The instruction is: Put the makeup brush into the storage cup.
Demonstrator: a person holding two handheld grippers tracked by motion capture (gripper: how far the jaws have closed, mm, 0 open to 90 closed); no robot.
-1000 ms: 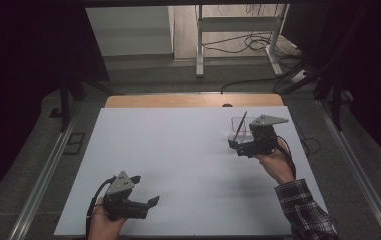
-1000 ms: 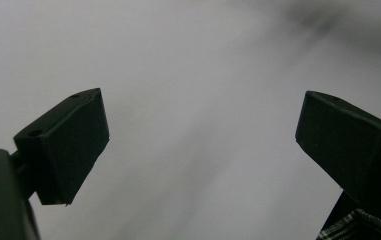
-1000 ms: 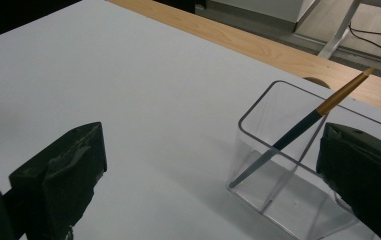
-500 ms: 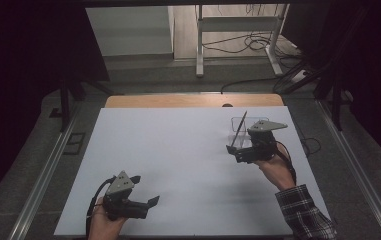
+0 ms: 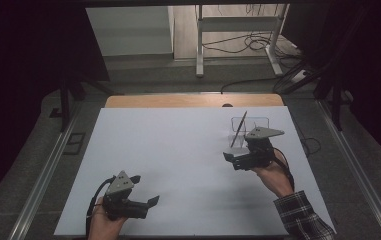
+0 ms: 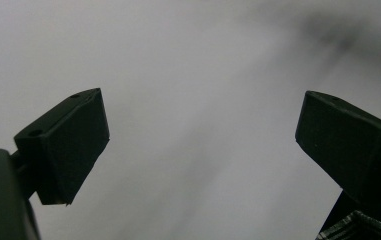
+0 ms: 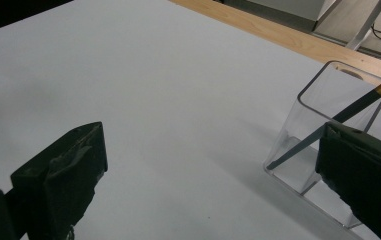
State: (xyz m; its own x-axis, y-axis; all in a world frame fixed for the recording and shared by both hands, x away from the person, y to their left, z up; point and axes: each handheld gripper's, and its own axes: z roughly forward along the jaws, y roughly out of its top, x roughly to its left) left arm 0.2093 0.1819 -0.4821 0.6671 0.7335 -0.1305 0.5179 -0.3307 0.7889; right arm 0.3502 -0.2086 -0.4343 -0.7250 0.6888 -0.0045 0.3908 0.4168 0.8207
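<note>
A person stands at the near side of a white table (image 5: 178, 150) with a two-jaw gripper in each hand. The right gripper (image 5: 231, 159) hangs over the far right part of the table, just beside a clear plastic container (image 5: 250, 126), with the person's right hand (image 5: 273, 177) and a plaid sleeve (image 5: 303, 220) trailing back toward the near edge. A dark pencil (image 5: 238, 129) with a golden end leans tilted inside that container, its tip down against the bottom and its upper end rising above the rim. Seen from the right gripper view, the container (image 7: 323, 145) has rounded corners and see-through walls, and the pencil (image 7: 328, 122) slants across it from lower left to upper right; the black jaws stand wide apart with nothing between them, the right-hand one close in front of the container's near wall, though whether it touches I cannot tell. The left gripper (image 5: 150, 204) sits low over the near left part of the table, well apart from the container, held in the left hand (image 5: 105, 222). In the left gripper view its jaws are spread wide as well, empty, with only the pale, blurred tabletop (image 6: 193, 100) between them. A strip of bare wood (image 5: 193, 100) runs along the table's far edge, and beyond it cables (image 5: 238, 45) lie on the floor near a metal stand (image 5: 238, 25).
</note>
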